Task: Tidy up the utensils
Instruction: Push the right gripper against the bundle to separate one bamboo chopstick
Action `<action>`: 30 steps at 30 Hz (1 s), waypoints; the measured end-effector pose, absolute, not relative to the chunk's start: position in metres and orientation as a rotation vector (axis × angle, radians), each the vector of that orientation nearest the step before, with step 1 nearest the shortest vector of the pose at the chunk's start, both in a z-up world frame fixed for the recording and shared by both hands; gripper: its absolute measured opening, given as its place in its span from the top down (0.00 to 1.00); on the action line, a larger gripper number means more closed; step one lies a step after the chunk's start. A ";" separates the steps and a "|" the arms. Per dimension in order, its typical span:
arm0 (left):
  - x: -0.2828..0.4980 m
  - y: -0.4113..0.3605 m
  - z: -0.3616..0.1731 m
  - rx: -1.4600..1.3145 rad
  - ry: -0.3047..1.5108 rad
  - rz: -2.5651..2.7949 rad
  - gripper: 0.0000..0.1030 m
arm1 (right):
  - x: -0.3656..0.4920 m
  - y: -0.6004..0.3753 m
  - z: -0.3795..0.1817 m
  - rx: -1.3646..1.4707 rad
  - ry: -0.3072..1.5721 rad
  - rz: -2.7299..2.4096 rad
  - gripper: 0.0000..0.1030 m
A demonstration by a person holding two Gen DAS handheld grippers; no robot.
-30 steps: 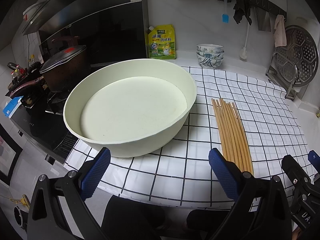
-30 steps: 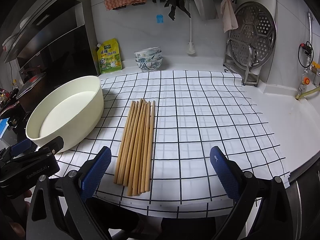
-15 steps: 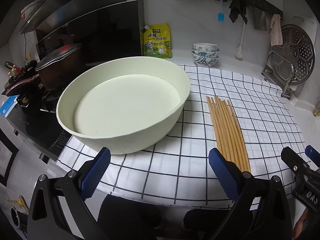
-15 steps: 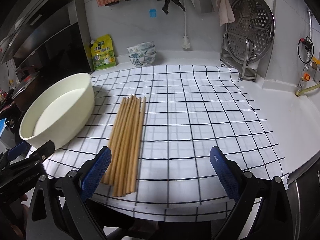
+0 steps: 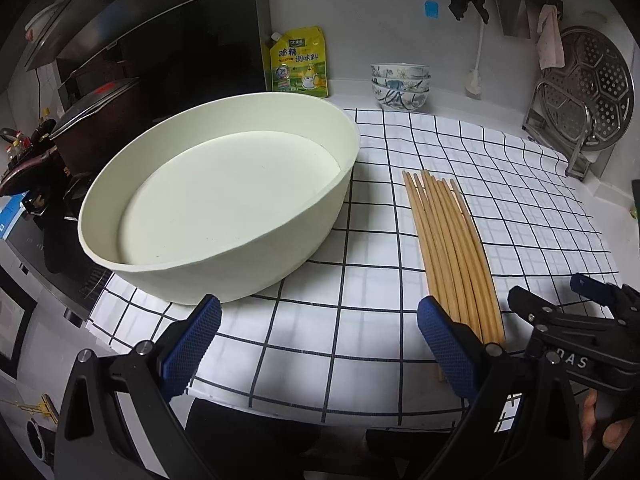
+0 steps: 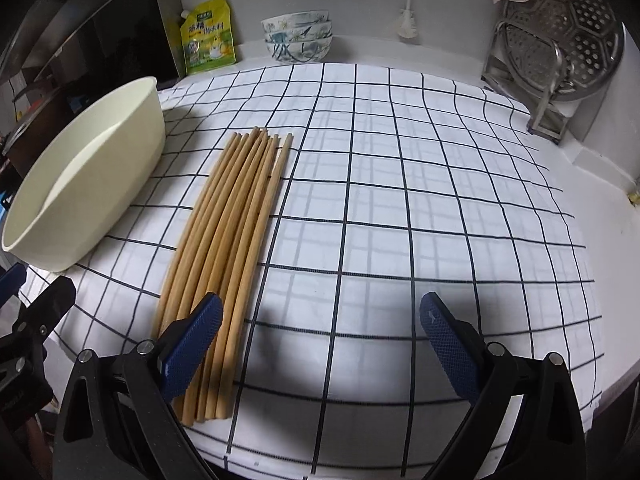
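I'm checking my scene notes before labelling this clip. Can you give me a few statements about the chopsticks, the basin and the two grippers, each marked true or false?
1. The wooden chopsticks lie on the checked cloth. True.
2. The cream basin holds several chopsticks. False: it holds none.
3. The right gripper is shut on a chopstick. False: it is open and holds nothing.
4. The left gripper is open. True.
5. The patterned bowls are stacked by the back wall. True.
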State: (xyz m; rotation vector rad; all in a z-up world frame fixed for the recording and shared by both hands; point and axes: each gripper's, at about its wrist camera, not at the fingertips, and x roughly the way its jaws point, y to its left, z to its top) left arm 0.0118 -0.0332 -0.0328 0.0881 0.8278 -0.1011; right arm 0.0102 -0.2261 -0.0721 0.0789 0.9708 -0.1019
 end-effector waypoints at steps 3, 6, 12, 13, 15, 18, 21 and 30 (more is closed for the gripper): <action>0.014 -0.035 -0.036 0.090 0.834 -0.106 0.06 | 0.016 -0.225 -0.075 0.059 0.988 -0.102 0.08; 0.017 -0.036 -0.039 0.091 0.841 -0.106 0.06 | 0.021 -0.224 -0.079 0.032 1.004 -0.104 0.08; 0.022 -0.036 -0.044 0.083 0.856 -0.108 0.06 | 0.028 -0.223 -0.086 0.016 1.030 -0.095 0.08; 0.022 -0.036 -0.044 0.080 0.856 -0.110 0.06 | 0.029 -0.223 -0.086 0.016 1.030 -0.094 0.08; 0.024 -0.036 -0.044 0.069 0.854 -0.108 0.06 | 0.030 -0.223 -0.086 0.009 1.033 -0.091 0.08; 0.024 -0.036 -0.044 0.062 0.854 -0.110 0.06 | 0.029 -0.224 -0.087 0.004 1.048 -0.082 0.08; 0.025 -0.037 -0.045 0.053 0.856 -0.116 0.06 | 0.031 -0.226 -0.093 -0.010 1.077 -0.090 0.08; 0.028 -0.049 -0.049 0.060 0.862 -0.130 0.06 | 0.029 -0.248 -0.093 -0.005 1.054 -0.107 0.08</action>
